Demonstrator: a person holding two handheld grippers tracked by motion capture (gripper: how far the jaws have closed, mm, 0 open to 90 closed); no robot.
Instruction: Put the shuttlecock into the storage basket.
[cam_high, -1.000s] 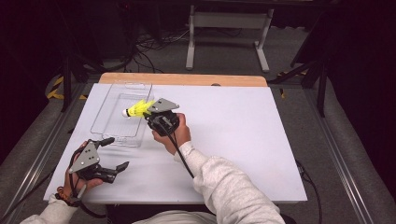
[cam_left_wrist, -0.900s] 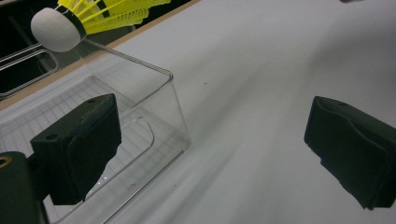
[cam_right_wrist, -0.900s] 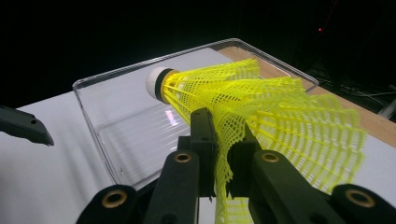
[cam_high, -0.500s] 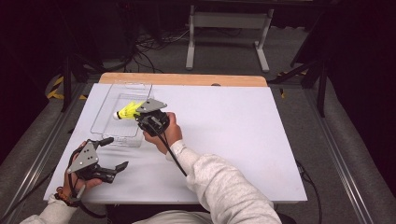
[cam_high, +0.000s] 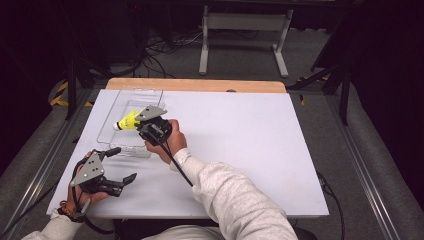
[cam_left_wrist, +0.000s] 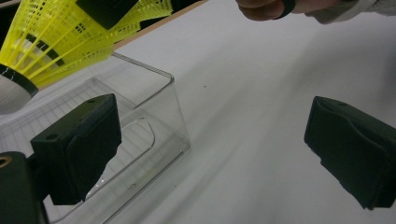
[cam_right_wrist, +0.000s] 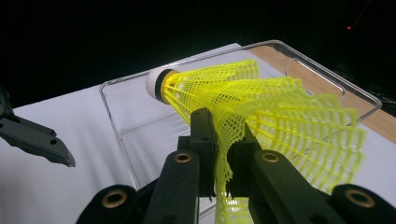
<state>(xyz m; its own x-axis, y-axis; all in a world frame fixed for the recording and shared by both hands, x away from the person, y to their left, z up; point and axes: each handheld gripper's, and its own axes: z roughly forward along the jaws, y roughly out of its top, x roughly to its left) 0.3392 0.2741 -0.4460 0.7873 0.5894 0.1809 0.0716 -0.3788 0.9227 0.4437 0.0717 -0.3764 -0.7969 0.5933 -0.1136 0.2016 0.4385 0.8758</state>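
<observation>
One yellow shuttlecock (cam_high: 128, 120), pinched by the right gripper (cam_high: 150, 126), hangs over one clear tray (cam_high: 107, 131) at left of frame; the left gripper (cam_high: 121, 165) rests spread on the tabletop (cam_high: 260, 135).

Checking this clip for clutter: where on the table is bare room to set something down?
The white table is bare right of the right hand-held gripper. The left edge is crowded: clear tray, shuttlecock, left hand-held gripper.
</observation>
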